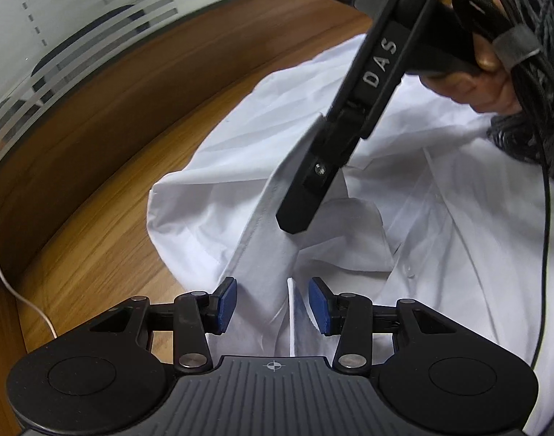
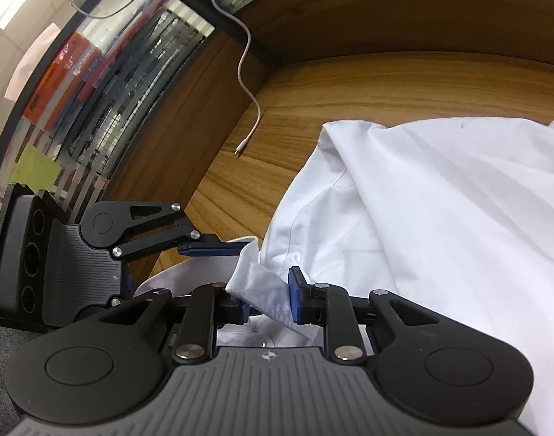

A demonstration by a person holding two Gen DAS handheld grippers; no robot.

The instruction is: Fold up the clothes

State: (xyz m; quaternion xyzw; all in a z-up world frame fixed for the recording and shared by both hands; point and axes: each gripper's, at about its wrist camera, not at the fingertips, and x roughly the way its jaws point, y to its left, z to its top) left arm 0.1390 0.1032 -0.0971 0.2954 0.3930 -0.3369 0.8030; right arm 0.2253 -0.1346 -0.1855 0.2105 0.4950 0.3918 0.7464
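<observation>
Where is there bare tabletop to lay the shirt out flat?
Bare wood table lies beyond the white shirt, toward the wooden back panel; only a white cable ends there. Near the collar, both grippers crowd in.

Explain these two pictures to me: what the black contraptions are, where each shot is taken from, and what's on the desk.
Each picture comes from a camera mounted on a hand-held claw; a person holds one in each hand. A white dress shirt lies crumpled on a wooden desk, with a white cable nearby. The right claw has a fold of shirt fabric between its blue pads. The left claw stands open over an upright fabric edge, not yet pinching it. In the left view, the hand holding the right claw shows.
</observation>
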